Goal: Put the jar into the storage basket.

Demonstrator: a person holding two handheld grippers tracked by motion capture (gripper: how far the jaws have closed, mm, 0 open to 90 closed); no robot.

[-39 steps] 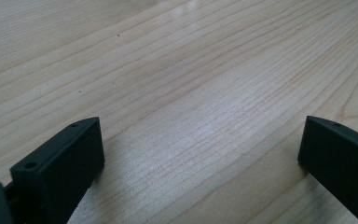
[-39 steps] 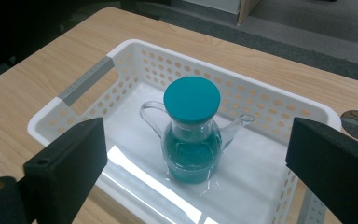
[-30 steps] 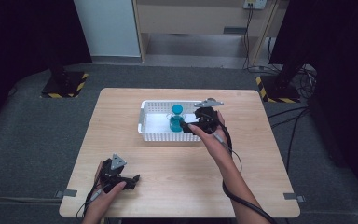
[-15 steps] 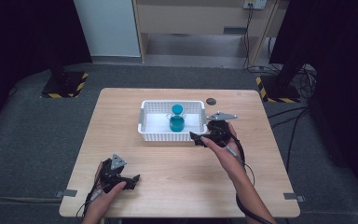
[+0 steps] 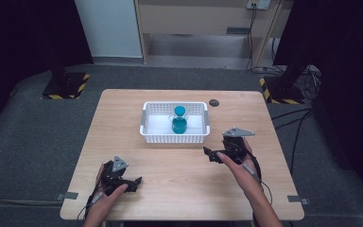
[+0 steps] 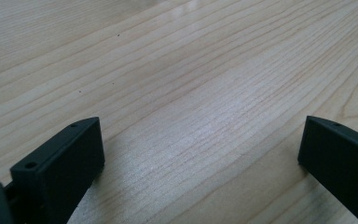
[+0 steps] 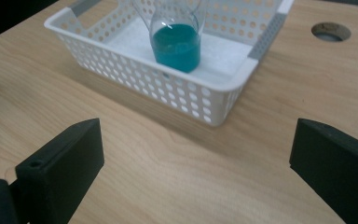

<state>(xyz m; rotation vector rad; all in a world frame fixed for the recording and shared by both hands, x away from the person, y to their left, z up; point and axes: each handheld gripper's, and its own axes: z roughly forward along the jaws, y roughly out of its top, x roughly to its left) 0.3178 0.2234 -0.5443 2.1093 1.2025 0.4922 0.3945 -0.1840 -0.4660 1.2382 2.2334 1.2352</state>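
The flask [image 5: 179, 120] of blue-green liquid stands upright in the white basket [image 5: 147, 124] at the middle of the desk [image 5: 123, 104], probably so it cannot slide; the right tool [image 5: 216, 155] hangs just in front of the basket, jaws wide and empty; the left tool [image 5: 131, 182] rests near the desk's front edge, equally wide, likely parked; the flask's cap is cut off in the right gripper view.

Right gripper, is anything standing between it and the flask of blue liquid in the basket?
Yes. The near wall of the white basket stands between the open right gripper and the flask; the bare table before it holds nothing else.
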